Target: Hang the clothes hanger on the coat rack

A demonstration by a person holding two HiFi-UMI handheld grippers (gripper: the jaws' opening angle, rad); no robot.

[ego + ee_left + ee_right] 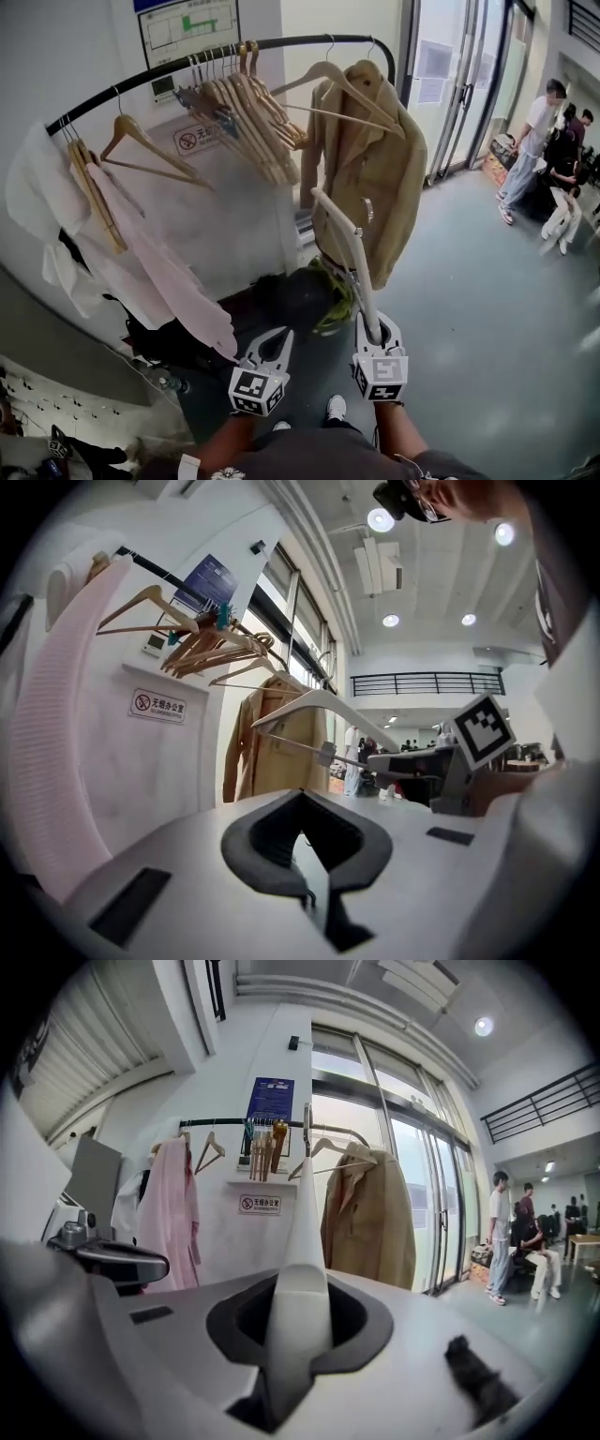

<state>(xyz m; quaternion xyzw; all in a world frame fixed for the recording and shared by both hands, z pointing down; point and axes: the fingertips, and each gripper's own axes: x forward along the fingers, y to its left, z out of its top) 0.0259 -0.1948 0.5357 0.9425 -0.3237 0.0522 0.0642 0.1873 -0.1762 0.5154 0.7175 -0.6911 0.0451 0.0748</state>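
The white hanger (345, 246) is gripped by one arm end in the right gripper (378, 328), whose jaws are closed part-way onto the plastic. The rest of the hanger is held up and away from the person, in the air in front of the beige coat (384, 178) and below the right end of the black rail (300, 39). It is not yet hung. The left gripper (274, 339) is held beside it, jaws drawn together with nothing between them.

Several risks can be judged from here. Because the hanger is pinched at one end only, it may be levered round in the jaws as it is lifted, so the hook could be turned away from the rail and missed. The hook or the free arm could be snagged in the coat, which hangs just behind it, and the coat dragged along or pulled off. The bunch of wooden hangers (253, 112) near the middle of the rail could be knocked if the hanger is swung too far left.
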